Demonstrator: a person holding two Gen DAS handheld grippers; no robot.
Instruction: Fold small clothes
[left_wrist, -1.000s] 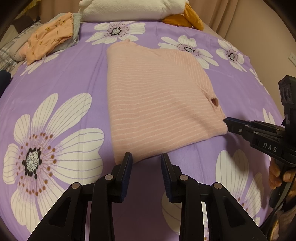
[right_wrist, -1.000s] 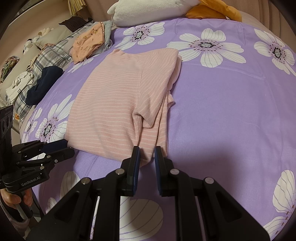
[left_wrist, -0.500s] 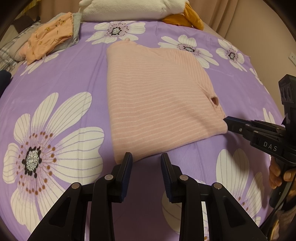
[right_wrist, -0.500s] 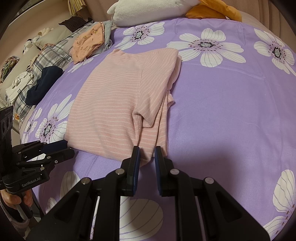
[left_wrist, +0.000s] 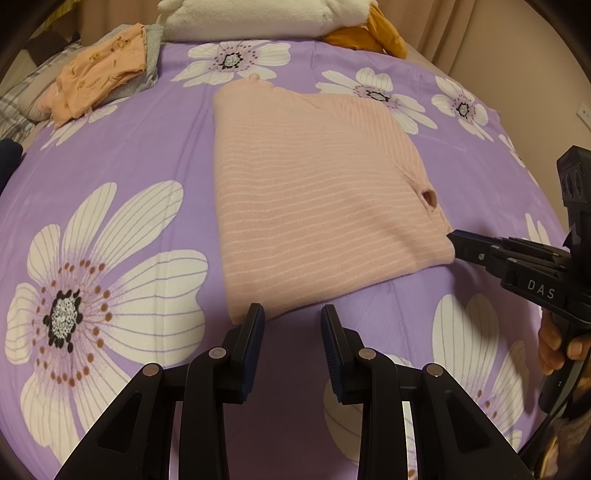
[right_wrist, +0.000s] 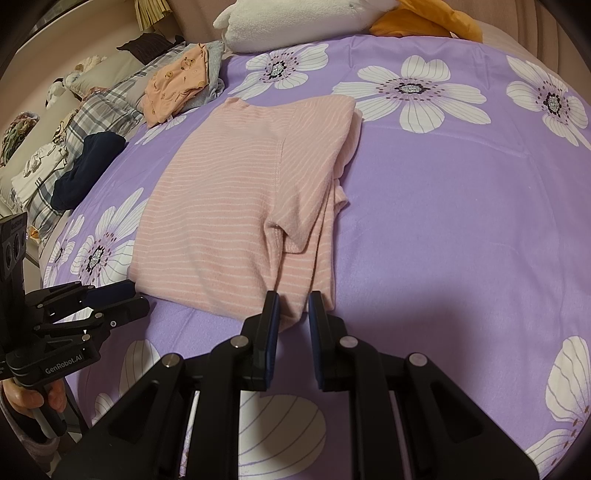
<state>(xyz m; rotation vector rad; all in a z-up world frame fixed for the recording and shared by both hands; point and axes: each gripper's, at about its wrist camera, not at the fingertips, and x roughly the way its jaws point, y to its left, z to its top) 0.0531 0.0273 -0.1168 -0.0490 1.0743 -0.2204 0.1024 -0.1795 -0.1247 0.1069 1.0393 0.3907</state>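
Note:
A pink shirt with thin white stripes (left_wrist: 314, 192) (right_wrist: 221, 206) lies partly folded on a purple flowered bedspread (left_wrist: 147, 147), one sleeve turned in over its right side. My left gripper (left_wrist: 291, 314) (right_wrist: 139, 295) is open at the shirt's near left corner; the hem edge sits by its left fingertip and mostly bare bedspread shows between the pads. My right gripper (right_wrist: 293, 299) (left_wrist: 452, 238) has its tips at the near right corner. Its jaws stand only narrowly apart, with the hem lying flat and unbunched between them.
Folded orange and grey clothes (left_wrist: 103, 77) (right_wrist: 173, 85) sit at the far left. A white plush pillow (left_wrist: 258, 18) and mustard cloth (left_wrist: 380, 37) lie at the head end. A navy garment (right_wrist: 88, 162) rests on plaid pillows. A hand (left_wrist: 554, 343) holds each gripper's handle.

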